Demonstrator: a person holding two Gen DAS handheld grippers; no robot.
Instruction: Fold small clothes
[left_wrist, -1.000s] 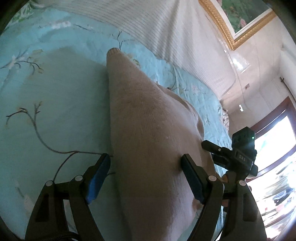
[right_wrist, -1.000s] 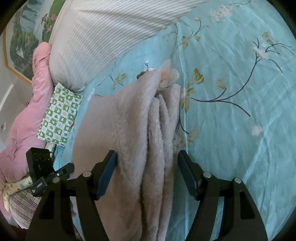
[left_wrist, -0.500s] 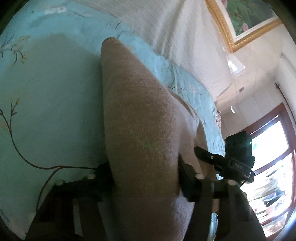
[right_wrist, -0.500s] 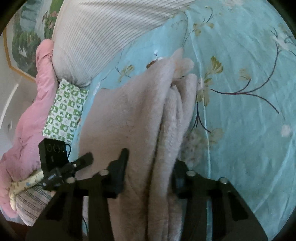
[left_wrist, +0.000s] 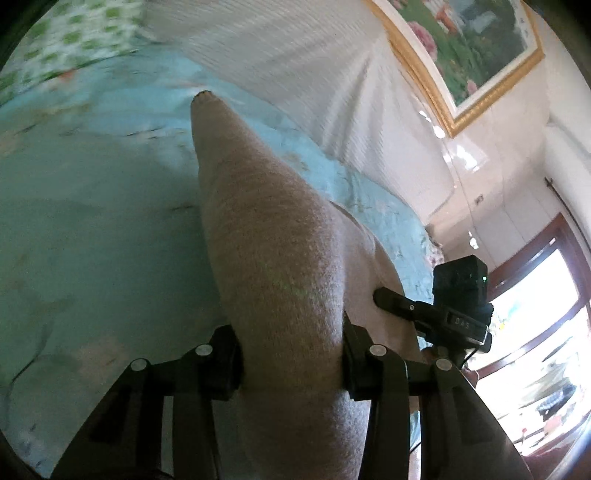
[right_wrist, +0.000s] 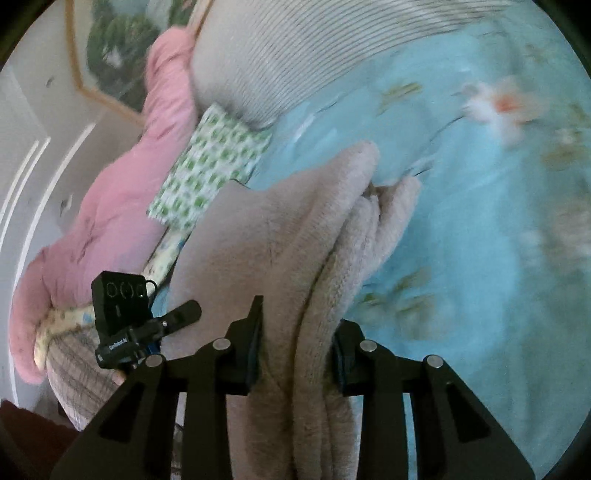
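While both cameras sit low over it, the bed (left_wrist: 92, 229) fills most of each view, covered in a light blue sheet with printed branches and flowers, blurry at the edges. A big white ribbed pillow (left_wrist: 295, 55) lies across the top of both shots, around 12 o'clock.

Next biggest is the sweater (left_wrist: 273, 258), a beige knit. In the left wrist view its long axis runs from the bottom centre up toward 11 o'clock, tapering to a narrow blunt end that points at the pillow. It looks lifted off the sheet in a ridge, though I can't tell how much of it touches the bed. In the right wrist view the same sweater (right_wrist: 295, 258) is bunched into several thick folds that run from 6 o'clock up toward 1 o'clock, ending in two rounded lumps.

Only the right view shows the pink blanket (right_wrist: 110, 206) heaped at 9 to 10 o'clock and the green-and-white checked cloth (right_wrist: 210, 166) tucked between it and the pillow. Only the left view shows a bright window (left_wrist: 535, 350) at 4 o'clock; its gold-framed painting (left_wrist: 461, 44) sits at 1 o'clock.

The left gripper (left_wrist: 291, 362) has just been closing, and its pads pinch the knit ridge from both sides. The right gripper (right_wrist: 297, 350) has been closing too, clamped on the stacked folds.
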